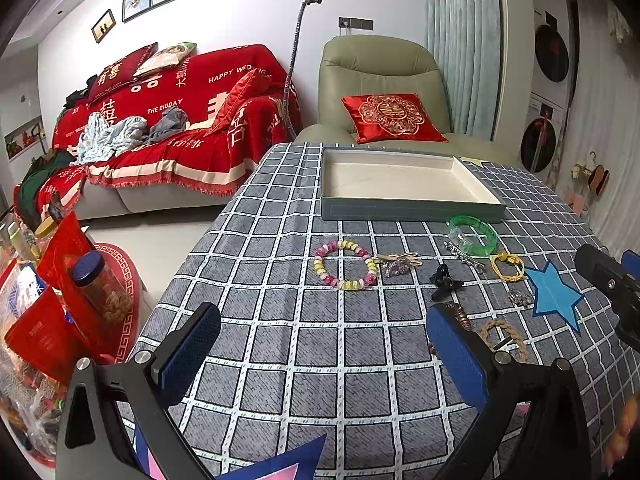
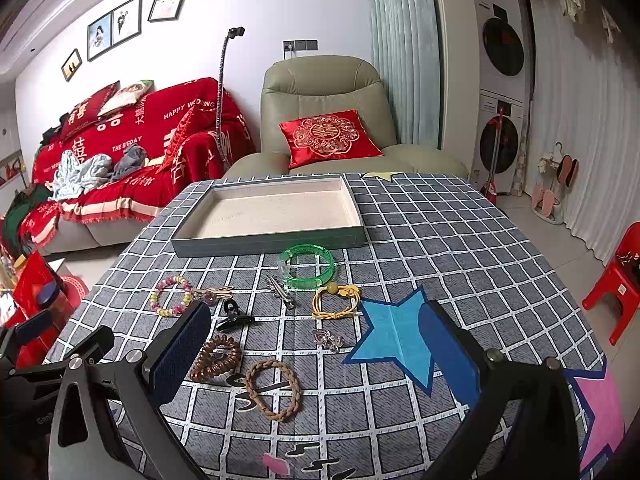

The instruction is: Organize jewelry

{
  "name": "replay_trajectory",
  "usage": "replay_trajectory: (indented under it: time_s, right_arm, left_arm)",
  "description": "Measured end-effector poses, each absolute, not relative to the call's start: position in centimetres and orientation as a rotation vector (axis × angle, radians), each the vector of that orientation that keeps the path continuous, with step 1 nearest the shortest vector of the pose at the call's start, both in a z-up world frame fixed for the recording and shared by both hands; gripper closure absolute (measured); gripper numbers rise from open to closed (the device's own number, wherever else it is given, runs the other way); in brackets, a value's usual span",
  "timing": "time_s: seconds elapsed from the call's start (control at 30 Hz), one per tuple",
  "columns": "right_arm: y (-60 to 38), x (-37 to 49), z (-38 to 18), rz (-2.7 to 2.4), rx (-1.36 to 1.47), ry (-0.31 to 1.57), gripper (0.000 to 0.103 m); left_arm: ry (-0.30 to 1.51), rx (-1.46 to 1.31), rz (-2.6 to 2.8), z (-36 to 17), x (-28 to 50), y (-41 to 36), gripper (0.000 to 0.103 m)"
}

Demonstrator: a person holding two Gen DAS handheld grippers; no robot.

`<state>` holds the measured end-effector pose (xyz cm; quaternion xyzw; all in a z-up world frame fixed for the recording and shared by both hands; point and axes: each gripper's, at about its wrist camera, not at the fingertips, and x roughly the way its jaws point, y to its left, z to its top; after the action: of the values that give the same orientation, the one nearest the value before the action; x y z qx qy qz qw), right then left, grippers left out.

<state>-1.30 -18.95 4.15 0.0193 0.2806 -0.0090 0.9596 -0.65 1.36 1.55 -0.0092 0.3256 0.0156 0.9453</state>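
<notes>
Checked tablecloth (image 2: 440,232) carries a tray (image 2: 272,240), red sofa (image 2: 132,152) behind.

Bench (image 2: 460,240) under grey checked cloth, blue star patch (image 2: 394,340) at centre right of right-wrist frame. Empty tray (image 2: 272,236) upper centre. Below tray: green bangle (image 2: 307,266), beaded bracelet (image 2: 170,296), yellow hair tie (image 2: 335,300), black claw clip (image 2: 232,318), brown coil tie (image 2: 216,358), braided band (image 2: 274,390).

The tray (image 2: 268,236) lies at the table's (image 2: 460,240) far side; the bangle (image 2: 307,266) just before it, bracelet (image 2: 172,296) left.
</notes>
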Motion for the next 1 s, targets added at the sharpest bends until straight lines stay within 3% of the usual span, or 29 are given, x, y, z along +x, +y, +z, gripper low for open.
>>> replay_trajectory:
  time_s: [1.0]
  right_arm:
    - [-18.91,-1.32,4.21,-0.016,0.039,0.570,0.000]
  left_arm:
    - [0.675,-0.022,0.028,1.44,-0.44,1.19,0.000]
